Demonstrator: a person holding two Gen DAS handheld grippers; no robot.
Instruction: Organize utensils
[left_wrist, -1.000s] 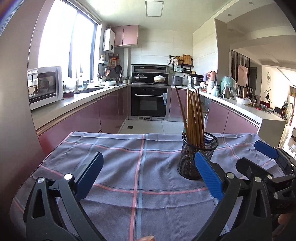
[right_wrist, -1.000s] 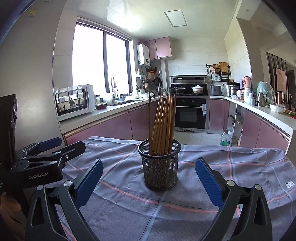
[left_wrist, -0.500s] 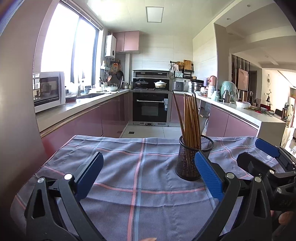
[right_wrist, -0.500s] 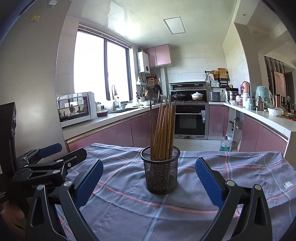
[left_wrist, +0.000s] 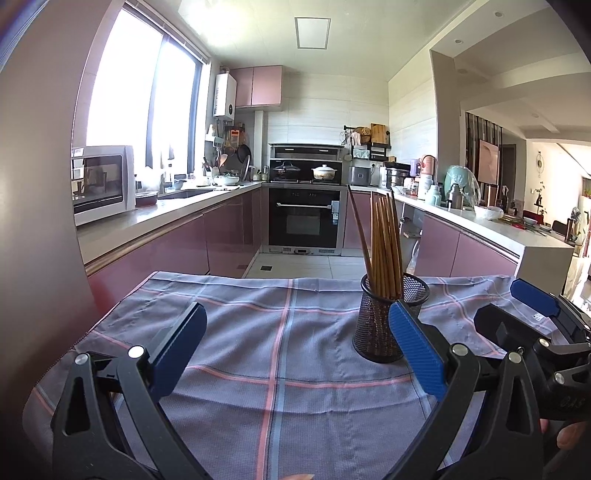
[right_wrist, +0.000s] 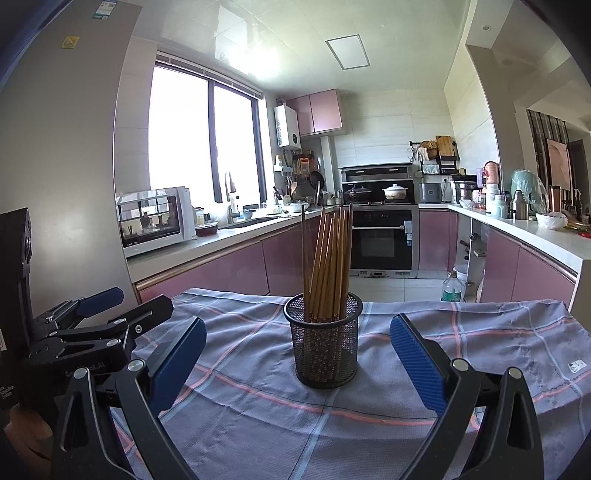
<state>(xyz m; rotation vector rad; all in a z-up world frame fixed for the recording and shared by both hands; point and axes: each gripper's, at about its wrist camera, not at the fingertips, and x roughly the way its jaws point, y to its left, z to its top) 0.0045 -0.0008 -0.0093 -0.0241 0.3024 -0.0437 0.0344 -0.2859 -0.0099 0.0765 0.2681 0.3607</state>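
Note:
A black mesh cup (right_wrist: 324, 341) stands upright on the checked grey-blue cloth (right_wrist: 461, 339), holding several wooden chopsticks (right_wrist: 328, 258). My right gripper (right_wrist: 297, 360) is open, its blue pads either side of the cup but nearer the camera, with nothing between them. In the left wrist view the same cup (left_wrist: 373, 332) and chopsticks (left_wrist: 384, 247) sit ahead to the right, partly behind the right pad. My left gripper (left_wrist: 295, 349) is open and empty over the cloth (left_wrist: 258, 332). Each gripper shows at the edge of the other's view.
Beyond the table's far edge lies a tiled floor with pink cabinets, a black oven (left_wrist: 304, 221), a microwave (right_wrist: 155, 219) on the left counter and a cluttered right counter (right_wrist: 524, 221). A plastic bottle (right_wrist: 451, 290) stands on the floor. A wall or fridge panel rises close on the left.
Both grippers have drawn back and tilted upward a little; the cup now sits slightly farther away and lower in both views. Both stay open.

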